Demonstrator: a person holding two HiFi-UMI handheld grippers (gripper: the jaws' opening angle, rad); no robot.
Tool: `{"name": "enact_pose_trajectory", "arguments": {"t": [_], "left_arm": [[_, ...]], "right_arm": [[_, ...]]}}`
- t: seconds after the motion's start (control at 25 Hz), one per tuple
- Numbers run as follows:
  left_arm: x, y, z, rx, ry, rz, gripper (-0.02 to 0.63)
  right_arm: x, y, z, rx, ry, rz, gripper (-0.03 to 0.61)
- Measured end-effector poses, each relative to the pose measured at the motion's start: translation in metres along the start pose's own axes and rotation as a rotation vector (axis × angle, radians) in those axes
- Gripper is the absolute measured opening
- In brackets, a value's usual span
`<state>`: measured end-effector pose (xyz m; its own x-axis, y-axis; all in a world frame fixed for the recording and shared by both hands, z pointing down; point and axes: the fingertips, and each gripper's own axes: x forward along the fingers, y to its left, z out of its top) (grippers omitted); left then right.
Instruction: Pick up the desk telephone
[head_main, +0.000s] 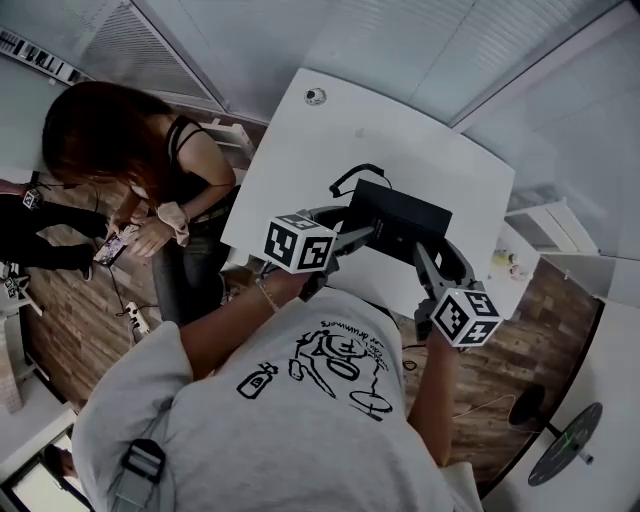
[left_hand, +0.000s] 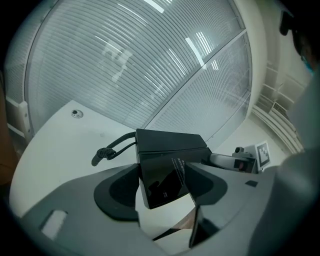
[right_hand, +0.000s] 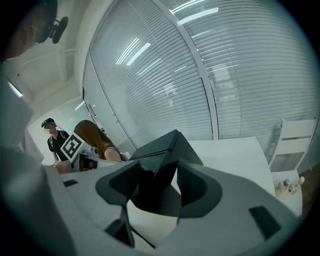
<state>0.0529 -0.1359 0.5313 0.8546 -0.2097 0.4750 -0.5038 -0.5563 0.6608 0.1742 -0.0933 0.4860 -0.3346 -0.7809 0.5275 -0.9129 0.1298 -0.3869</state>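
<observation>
Printed grey T-shirt (head_main: 300, 400) of the person fills the bottom of the head view. Just beyond it, the left gripper (head_main: 362, 234) and the right gripper (head_main: 426, 254) each have their fingers pressed on the black desk telephone (head_main: 400, 222), one from each side. This telephone is tilted over the near part of the white desk (head_main: 320, 130), and its coiled cord (head_main: 348, 178) lies on the desk behind it.
</observation>
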Motion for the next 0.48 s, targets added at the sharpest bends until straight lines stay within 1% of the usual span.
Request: {"name": "enact_pose_trajectory", "arguments": {"t": [0.2,0.4,0.48], "left_arm": [[-0.018,-0.019,0.02,0.013,-0.033,-0.015,0.279],[-0.029,-0.045,0.031,0.029,-0.025,-0.04,0.279],[-0.036,-0.052,0.036,0.038,-0.039,-0.044,0.279]], "right_arm": [[-0.018,0.016,0.021,-0.025,-0.025,-0.01,0.229],[-0.041,0.027,0.045,-0.057,-0.066,-0.009,0.229],[-0.048,0.033,0.052,-0.07,-0.075,-0.008,0.229]]}}
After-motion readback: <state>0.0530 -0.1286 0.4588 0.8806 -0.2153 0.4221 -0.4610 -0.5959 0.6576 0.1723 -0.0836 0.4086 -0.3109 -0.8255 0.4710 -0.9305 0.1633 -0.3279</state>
